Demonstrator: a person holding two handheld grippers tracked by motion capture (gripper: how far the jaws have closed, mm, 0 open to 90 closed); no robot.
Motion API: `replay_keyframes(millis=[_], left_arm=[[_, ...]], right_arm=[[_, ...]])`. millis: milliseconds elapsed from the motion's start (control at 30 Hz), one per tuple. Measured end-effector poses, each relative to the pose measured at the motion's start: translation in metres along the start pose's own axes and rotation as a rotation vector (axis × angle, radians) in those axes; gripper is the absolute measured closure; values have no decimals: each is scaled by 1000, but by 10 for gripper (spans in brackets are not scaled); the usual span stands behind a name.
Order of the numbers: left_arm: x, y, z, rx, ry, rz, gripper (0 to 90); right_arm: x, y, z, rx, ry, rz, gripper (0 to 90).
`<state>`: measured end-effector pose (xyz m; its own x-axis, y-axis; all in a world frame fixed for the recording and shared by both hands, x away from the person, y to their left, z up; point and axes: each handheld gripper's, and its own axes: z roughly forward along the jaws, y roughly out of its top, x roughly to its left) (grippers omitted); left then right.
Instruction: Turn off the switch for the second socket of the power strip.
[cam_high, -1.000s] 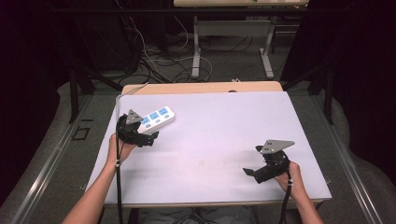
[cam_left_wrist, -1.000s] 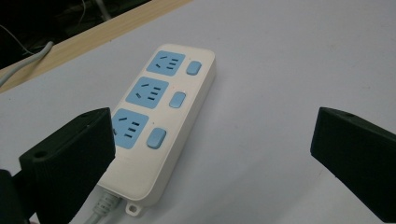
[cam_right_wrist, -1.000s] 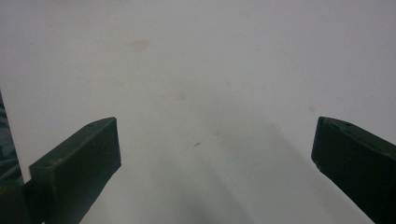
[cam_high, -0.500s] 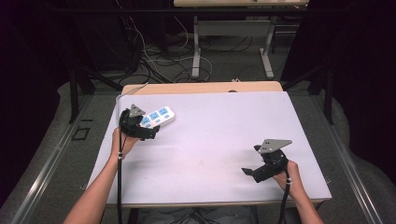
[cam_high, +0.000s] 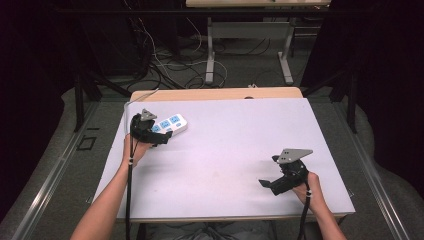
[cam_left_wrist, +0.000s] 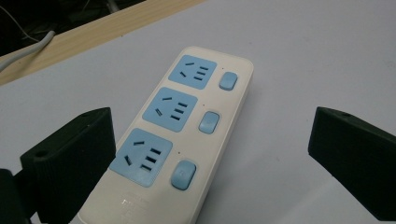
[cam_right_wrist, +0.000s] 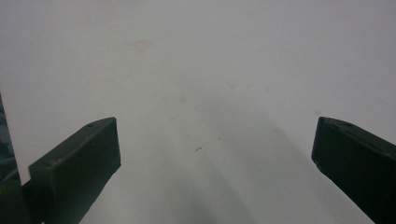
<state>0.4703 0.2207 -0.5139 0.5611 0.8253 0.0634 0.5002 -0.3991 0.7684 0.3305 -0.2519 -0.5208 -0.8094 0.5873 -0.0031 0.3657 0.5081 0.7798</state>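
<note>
The left hand-held gripper (cam_left_wrist: 212, 154) has its jaws wide apart, straddling the near end of the power strip (cam_left_wrist: 182, 135), which lies flat on the surface (cam_high: 225, 150) between them. Risk: closing off-centre could press a switch or skew the strip. The surface's far edge lies just beyond; open room extends to the right. The right hand-held gripper (cam_high: 272, 184), jaws apart, holds nothing.

The table (cam_high: 225, 150) carried a pale lavender-white surface with a bare wooden strip (cam_high: 215, 94) along its far edge. Behind it, tangled cables (cam_high: 160, 55) lay on the floor beside 2 grey metal frame legs (cam_high: 212, 55).
</note>
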Motion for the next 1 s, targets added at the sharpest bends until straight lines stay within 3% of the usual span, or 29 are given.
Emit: replay_keyframes(millis=[433,567,667,800,900,1000], left_arm=[[0,2,13,14,-3,10,15],[1,3,16,25,35,-10,56],[4,4,17,16,50,-31,112],[5,4,20,16,40,-33,191],[4,3,22,4,48,-33,291],[7,4,20,-2,23,-42,414]], right_arm=[[-1,0,0,4,3,-2,0],[-1,0,2,-1,3,-4,0],[-1,0,3,6,9,4,0],[-1,0,3,-7,6,-5,0],[-1,0,2,6,5,-1,0],[-1,0,3,2,4,0,0]])
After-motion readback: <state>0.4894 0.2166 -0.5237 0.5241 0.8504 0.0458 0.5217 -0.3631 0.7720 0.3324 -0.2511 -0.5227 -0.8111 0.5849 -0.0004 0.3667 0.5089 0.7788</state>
